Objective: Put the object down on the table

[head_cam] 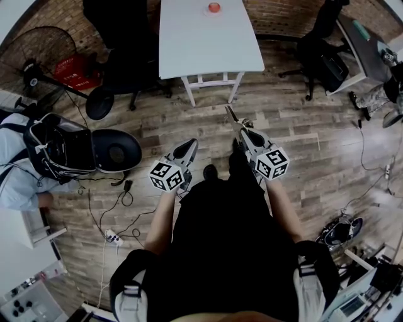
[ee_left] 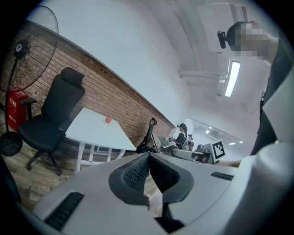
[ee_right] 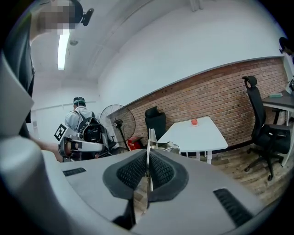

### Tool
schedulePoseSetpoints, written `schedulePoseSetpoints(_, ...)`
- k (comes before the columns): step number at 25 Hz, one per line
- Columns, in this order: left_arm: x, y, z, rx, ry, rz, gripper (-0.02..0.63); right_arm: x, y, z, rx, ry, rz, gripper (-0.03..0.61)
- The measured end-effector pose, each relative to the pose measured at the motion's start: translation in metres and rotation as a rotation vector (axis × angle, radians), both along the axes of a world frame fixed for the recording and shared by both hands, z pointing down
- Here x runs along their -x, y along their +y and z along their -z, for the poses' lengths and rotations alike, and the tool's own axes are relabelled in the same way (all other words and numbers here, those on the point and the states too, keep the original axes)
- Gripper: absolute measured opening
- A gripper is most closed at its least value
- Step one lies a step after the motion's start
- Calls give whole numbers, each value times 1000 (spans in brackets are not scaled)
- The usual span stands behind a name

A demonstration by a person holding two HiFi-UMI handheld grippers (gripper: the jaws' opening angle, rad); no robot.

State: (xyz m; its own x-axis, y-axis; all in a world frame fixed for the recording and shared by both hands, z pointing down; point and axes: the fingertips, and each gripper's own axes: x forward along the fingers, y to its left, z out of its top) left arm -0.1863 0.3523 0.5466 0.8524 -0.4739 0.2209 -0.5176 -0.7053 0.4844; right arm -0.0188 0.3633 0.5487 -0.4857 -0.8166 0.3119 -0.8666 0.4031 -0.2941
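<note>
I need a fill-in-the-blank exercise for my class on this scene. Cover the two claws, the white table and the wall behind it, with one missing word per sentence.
1. The right claw is shut on a thin silver metal utensil, while the left claw is shut on ____.
2. On the white rectangular table sits a small round object coloured ____.
3. The wall behind the table is built of ____.

Missing words: nothing; red; brick
</note>
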Motion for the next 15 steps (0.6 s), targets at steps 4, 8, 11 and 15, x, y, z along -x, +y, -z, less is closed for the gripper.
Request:
schedulePoseSetpoints(4,-3,-5,2,-8,-7,4,21,-7,-6,-3,8,16,-1,0)
schedulePoseSetpoints(8,-5,-13,2,-5,-14,13,21,-12,-19,-1,6,26,4,2)
schedulePoseSetpoints(11,-9,-24,2,1,-18,17,21,-17,-32,1,2,43,11,2)
schedulePoseSetpoints(15,-17,-39,0,4,-28,19,21,-26,-51,0,5,54,27,1)
